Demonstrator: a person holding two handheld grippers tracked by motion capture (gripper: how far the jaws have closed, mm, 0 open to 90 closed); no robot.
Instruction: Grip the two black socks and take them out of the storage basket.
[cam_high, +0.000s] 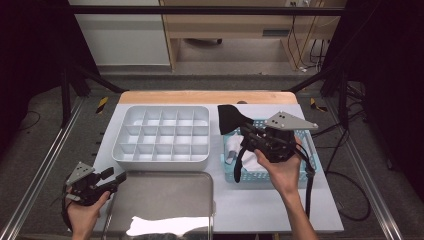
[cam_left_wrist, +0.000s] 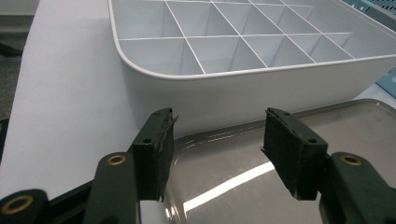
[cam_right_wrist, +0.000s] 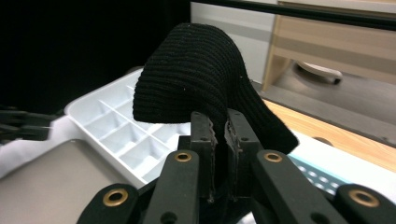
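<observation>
Black knit sock (cam_right_wrist: 196, 84) stands pinched above our right gripper (cam_right_wrist: 219, 128), the divided white organizer (cam_high: 161, 134) to its left; our left gripper (cam_left_wrist: 217, 140) waits wide, empty.

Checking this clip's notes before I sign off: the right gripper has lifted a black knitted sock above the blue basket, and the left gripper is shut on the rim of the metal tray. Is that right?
Not quite. The left gripper is open: in the left gripper view its jaws stand apart over the corner of the metal tray, with nothing between them. The rest holds: the right gripper is shut on the black knitted sock, held above the blue basket.
</observation>
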